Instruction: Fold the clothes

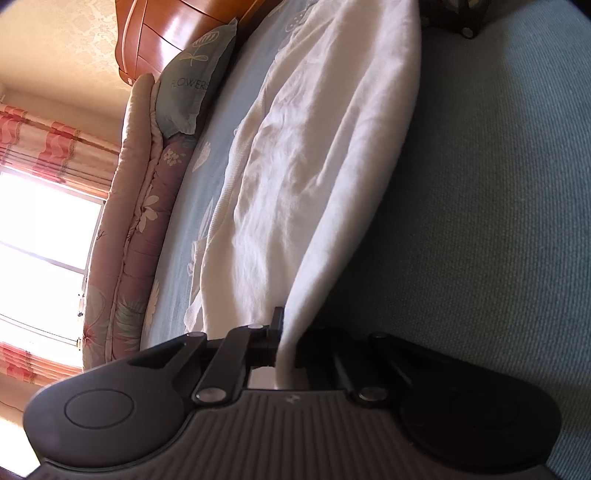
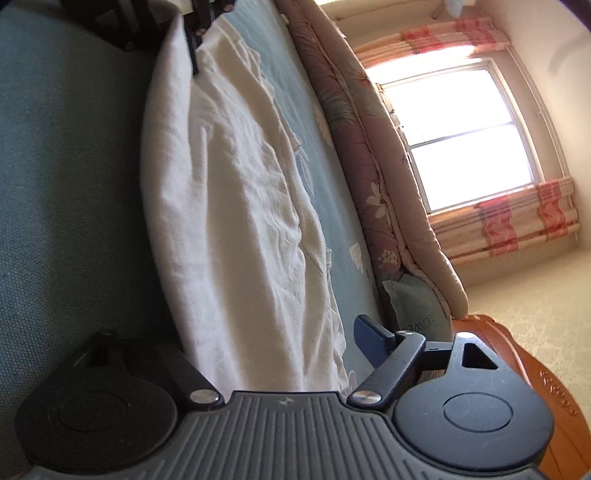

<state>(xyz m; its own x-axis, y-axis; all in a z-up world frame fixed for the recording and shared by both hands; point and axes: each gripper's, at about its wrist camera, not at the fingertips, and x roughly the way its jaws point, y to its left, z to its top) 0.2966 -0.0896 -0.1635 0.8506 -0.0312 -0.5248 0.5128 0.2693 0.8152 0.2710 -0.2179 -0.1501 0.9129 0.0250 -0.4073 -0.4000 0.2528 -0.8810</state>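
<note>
White cotton shirt (image 1: 317, 155) lies on the blue bedsheet (image 1: 207, 206), its near edge pinched in the closed left gripper (image 1: 284, 343), while the right gripper (image 2: 266, 350) straddles its end wide open, so closing off-target probably bunches the fold crooked.

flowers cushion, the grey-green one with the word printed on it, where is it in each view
Left wrist view: grey-green printed cushion upper left, propped between the orange wooden headboard and the pink floral quilt.
Right wrist view: cushion lower right of centre, partly behind the right tongs' finger.
Shared landmark: the crumpled white garment on the bed.
</note>
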